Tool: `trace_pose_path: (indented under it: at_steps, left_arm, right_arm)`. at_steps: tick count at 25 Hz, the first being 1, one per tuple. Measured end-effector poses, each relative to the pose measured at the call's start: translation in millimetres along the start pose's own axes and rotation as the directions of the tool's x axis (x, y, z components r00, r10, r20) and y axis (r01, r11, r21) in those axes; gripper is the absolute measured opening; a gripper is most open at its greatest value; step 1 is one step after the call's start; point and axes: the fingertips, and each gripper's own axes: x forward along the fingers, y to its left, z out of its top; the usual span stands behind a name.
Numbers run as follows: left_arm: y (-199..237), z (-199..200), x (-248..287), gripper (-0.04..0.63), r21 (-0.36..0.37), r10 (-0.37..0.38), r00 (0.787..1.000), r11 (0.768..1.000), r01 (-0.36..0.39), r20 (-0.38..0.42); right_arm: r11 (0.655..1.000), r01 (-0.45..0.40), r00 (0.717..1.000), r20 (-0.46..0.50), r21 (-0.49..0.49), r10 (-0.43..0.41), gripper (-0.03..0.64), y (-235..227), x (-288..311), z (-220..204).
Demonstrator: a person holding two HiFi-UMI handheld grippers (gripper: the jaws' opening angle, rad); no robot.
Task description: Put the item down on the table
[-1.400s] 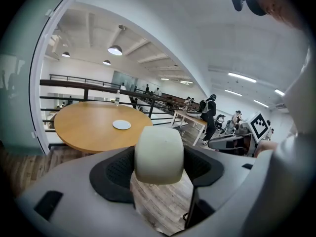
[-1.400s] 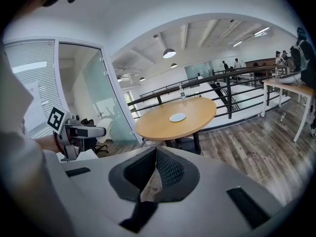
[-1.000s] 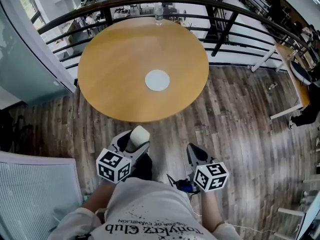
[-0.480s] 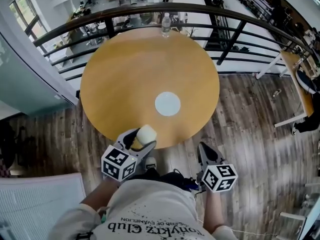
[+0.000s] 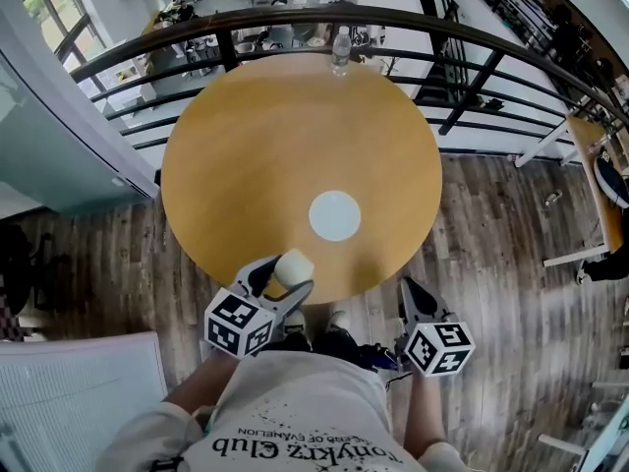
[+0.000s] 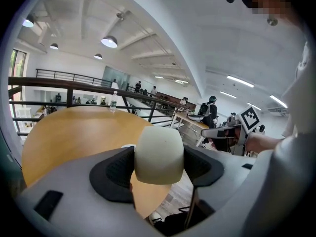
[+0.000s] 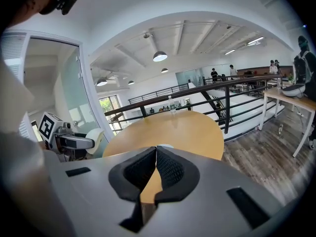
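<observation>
A cream-white cylindrical item [image 5: 294, 266] [image 6: 159, 155] is clamped between the dark pads of my left gripper [image 5: 280, 278] [image 6: 158, 168], which is shut on it just over the near edge of the round wooden table [image 5: 256, 155]. In the right gripper view the same item [image 7: 95, 139] shows at the far left. My right gripper [image 5: 413, 298] [image 7: 156, 157] hangs over the floor just off the table's near right rim, jaws shut with nothing between them.
A white round disc [image 5: 334, 215] lies on the table near its middle. A clear water bottle [image 5: 341, 47] stands at the far rim. A dark railing [image 5: 295, 18] curves behind the table. White desks [image 5: 590, 165] stand to the right, a pale panel [image 5: 69, 401] at lower left.
The table has come closer in the head view as the person stepped toward it. The left gripper with the item now reaches over the table's near edge; the right gripper came along.
</observation>
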Motion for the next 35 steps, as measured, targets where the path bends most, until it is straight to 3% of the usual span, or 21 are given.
trace_pose_path:
  at_steps: [13, 35]
  left_arm:
    - [19, 22, 43, 0.322, -0.053, 0.060, 0.998, 0.997, -0.062, -0.029]
    - [75, 4, 148, 0.322, -0.005, 0.099, 0.977, 0.995, -0.101, -0.188]
  right_arm:
    - [0.996, -0.083, 0.994, -0.074, -0.042, 0.080, 0.025, -28, 48, 31]
    - [0.984, -0.169, 0.973, -0.168, -0.049, 0.159, 0.026, -56, 141, 19]
